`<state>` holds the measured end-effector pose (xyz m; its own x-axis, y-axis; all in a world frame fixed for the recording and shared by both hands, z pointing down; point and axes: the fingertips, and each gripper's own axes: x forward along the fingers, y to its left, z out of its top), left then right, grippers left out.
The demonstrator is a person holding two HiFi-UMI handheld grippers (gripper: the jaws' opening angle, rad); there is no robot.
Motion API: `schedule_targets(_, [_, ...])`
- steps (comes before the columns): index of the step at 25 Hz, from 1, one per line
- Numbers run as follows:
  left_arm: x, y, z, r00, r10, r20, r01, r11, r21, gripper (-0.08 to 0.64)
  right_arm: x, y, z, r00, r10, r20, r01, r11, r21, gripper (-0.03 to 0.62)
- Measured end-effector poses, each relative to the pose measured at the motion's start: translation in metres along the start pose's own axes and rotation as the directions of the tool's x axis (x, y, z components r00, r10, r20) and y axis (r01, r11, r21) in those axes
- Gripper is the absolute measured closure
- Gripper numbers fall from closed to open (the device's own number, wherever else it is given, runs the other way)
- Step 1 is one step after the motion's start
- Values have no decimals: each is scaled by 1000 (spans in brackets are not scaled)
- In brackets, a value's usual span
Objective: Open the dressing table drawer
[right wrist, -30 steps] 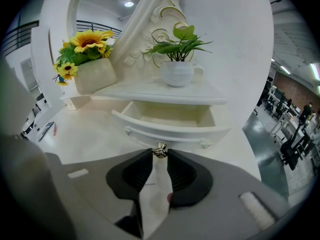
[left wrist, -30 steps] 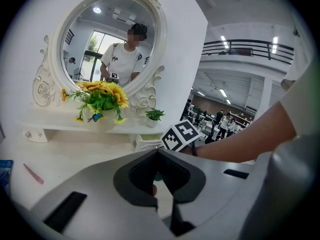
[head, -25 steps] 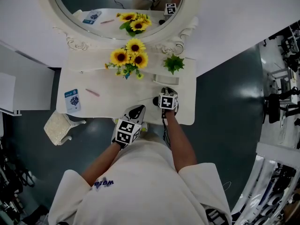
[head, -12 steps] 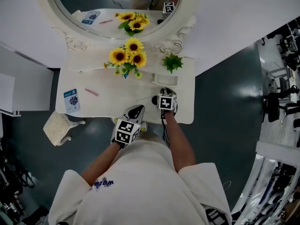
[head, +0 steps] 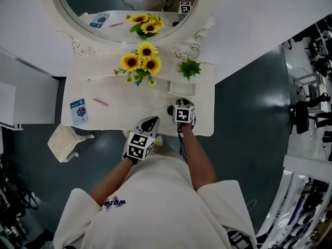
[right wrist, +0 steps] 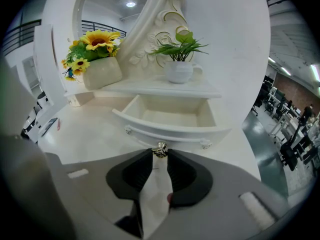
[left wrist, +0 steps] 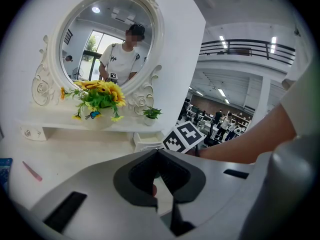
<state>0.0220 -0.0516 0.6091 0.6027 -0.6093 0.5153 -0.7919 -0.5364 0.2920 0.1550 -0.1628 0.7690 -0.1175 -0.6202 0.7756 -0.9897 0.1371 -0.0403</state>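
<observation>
While the right gripper has its jaws clamped on the little metal knob right at their tips, the drawer stands well out of the dressing table just beyond them, its pale inside bare and open to view. That looks like the job very nearly done: the drawer is out far enough to show its floor and back wall, and what seems left is perhaps a last bit of pull, then letting go of the knob. The left gripper plays no part. Its jaws are together at the tips with nothing between them, held at the near side of the worktop, with the sunflowers and the mirror far ahead of them. Beyond the right jaws, above the drawer, a small potted plant sits on the shelf.
</observation>
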Motion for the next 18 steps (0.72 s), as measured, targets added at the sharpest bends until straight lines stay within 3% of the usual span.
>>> schedule_targets(18, [-10,3,-7,1000,0,-6,0,1000,1,552,-7,1,-9,1000,-13,1,13,1000,4,489])
